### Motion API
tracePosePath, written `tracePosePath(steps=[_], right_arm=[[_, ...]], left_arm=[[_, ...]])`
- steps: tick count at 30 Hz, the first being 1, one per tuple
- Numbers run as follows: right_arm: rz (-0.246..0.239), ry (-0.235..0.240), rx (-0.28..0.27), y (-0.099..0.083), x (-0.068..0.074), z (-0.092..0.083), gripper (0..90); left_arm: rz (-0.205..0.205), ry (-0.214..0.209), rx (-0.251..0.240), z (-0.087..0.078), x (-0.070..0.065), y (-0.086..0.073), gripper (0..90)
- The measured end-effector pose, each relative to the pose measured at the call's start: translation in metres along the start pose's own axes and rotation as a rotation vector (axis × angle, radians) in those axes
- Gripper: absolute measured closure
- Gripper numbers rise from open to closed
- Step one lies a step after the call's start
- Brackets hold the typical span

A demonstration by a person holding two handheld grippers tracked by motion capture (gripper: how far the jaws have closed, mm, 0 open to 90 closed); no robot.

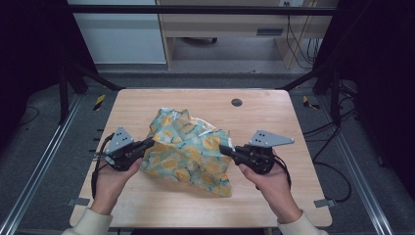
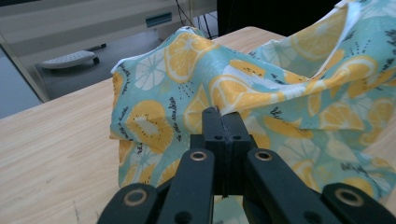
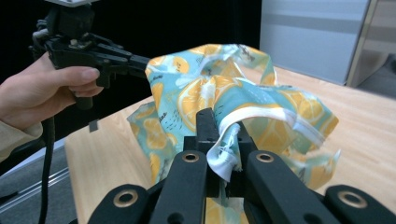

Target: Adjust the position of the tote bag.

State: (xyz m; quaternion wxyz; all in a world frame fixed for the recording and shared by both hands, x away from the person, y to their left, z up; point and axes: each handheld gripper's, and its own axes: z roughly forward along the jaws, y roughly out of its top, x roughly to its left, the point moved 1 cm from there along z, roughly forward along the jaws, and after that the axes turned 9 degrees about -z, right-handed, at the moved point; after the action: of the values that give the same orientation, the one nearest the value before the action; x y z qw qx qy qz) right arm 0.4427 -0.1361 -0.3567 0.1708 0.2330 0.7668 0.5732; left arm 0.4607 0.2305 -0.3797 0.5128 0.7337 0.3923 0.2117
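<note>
Pinching the citrus-print cloth (image 1: pixel 188 152) with both fingers clamped shut, left fingers (image 1: pixel 149 143) and right fingers (image 1: pixel 224 149) at opposite edges, fabric bunched between them above the desk (image 1: pixel 147 103).

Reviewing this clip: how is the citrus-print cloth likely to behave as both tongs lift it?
The cloth is probably floppy: it sags in crumpled folds between the left tongs and the right tongs. It looks light, since thin pinches of its hem hold it up. It may slip, as the right tongs pinch only a narrow white edge.
</note>
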Motion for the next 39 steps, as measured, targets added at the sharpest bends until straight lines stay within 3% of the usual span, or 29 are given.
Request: tracePosePath(steps=[7,17,21,28,36,39], right_arm=[[0.012,0.02,0.009,-0.018,0.007,0.0,88.0],[0.051,0.044,0.056,-0.051,0.012,0.006,88.0],[0.064,0.044,0.062,-0.06,0.013,0.006,88.0],[0.066,0.044,0.08,-0.07,0.015,0.0,87.9],[0.084,0.036,0.11,-0.082,0.007,-0.003,87.9],[0.09,0.043,0.117,-0.085,0.005,-0.003,87.9]], left_arm=[[-0.015,-0.04,-0.023,-0.024,-0.009,-0.023,90.0],[0.005,-0.095,0.039,-0.039,-0.018,-0.057,90.0],[0.031,-0.123,0.073,-0.041,-0.022,-0.067,90.0],[0.063,-0.169,0.171,-0.033,-0.03,-0.083,90.0],[0.109,-0.216,0.291,-0.017,-0.039,-0.095,90.0],[0.097,-0.223,0.319,-0.01,-0.036,-0.098,90.0]])
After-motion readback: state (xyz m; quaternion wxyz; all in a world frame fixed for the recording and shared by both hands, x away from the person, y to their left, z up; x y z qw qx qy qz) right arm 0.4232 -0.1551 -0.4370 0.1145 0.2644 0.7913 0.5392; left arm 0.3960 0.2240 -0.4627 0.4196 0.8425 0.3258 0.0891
